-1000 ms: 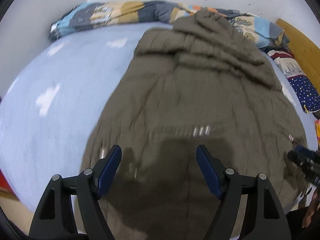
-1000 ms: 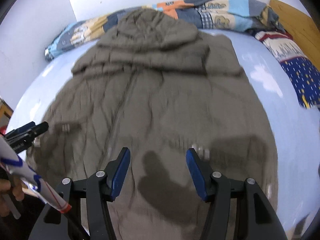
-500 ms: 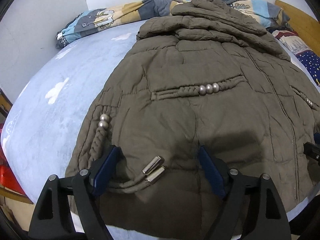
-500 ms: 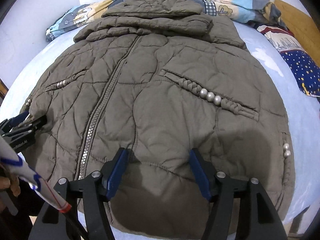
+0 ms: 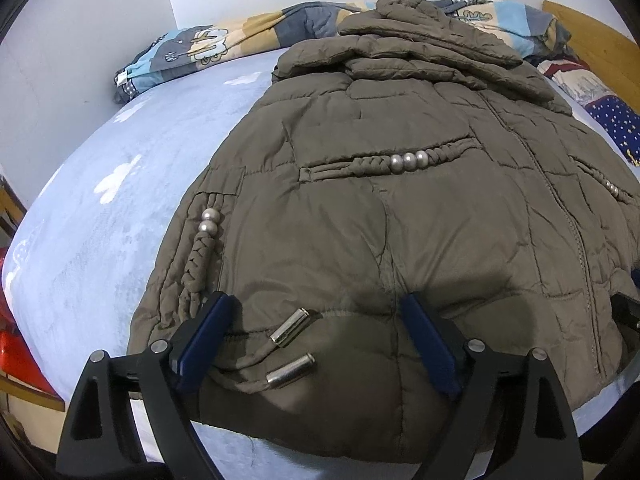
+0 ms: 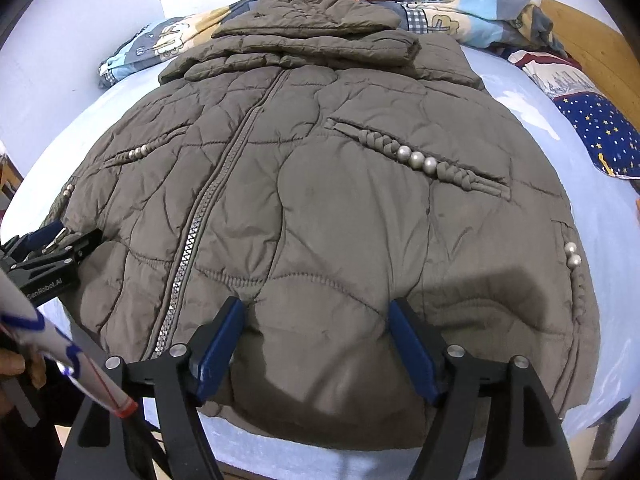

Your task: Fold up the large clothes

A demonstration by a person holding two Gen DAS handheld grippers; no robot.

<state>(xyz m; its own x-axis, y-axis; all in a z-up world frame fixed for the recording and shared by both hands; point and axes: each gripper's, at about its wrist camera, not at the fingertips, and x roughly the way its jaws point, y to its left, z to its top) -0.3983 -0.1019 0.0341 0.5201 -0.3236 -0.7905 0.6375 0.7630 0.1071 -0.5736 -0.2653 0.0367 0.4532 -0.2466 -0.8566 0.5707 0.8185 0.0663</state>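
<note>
An olive-brown puffer jacket (image 5: 360, 220) lies zipped and front up on the light blue bed (image 5: 120, 184), hood towards the wall. My left gripper (image 5: 315, 298) hovers over the hem's left corner with its jaws opening. Between its fingers lie hem fabric and two metal drawstring tips (image 5: 289, 322), and the pads do not press on them. My right gripper (image 6: 315, 303) stands over the hem (image 6: 320, 380) right of the zipper (image 6: 192, 240), jaws opening, padding between them unpinched. The left gripper (image 6: 60, 248) also shows at the jacket's left edge in the right wrist view.
A patterned quilt (image 6: 460, 12) is bunched along the wall behind the hood. A star-print pillow (image 6: 600, 136) and a wooden headboard (image 6: 588, 40) are at the right. A red object (image 5: 20, 360) sits below the bed's left edge. A person's hand (image 6: 20, 364) shows at lower left.
Both grippers have come down and in towards the jacket's hem, which now fills the lower view. Both pairs of jaws stand wider than before. The jacket has not moved.
</note>
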